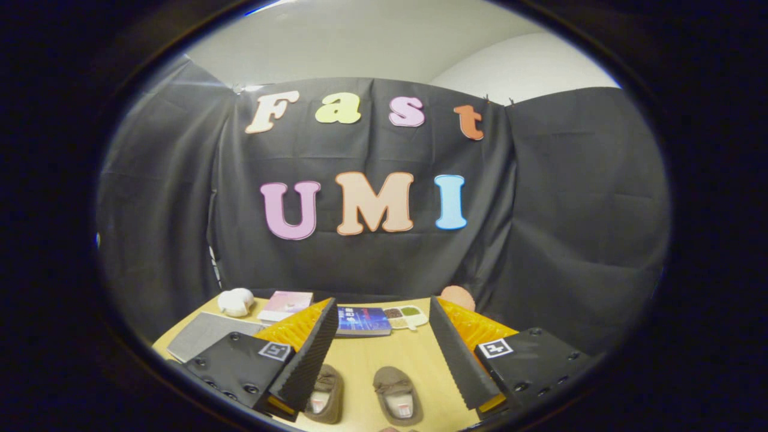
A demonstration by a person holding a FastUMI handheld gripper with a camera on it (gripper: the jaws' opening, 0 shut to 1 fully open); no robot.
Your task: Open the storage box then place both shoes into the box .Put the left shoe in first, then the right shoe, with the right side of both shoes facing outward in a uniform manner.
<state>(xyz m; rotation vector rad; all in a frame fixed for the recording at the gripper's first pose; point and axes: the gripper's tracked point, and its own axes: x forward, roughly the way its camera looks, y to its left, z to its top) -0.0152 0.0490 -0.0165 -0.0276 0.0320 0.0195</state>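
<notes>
We see our gripper (380, 354) with jaws wide, holding and touching nothing; it hangs above the table (360, 360). The two shoes (363, 393) lie side by side between the fingers, toward six o'clock, brown slip-ons with openings up; the left-hand one sits partly behind a finger. Beyond, at twelve o'clock, lie a book (362, 320) and a small tray (405, 316).

The gripper (381, 360) has two long wedge-shaped fingers (309, 354) with ridged, saw-toothed inner faces. Each is backed by ribbed orange plastic and mounted on a flat black plate studded with round screws. Both plates carry a small square black-and-white marker tag.
</notes>
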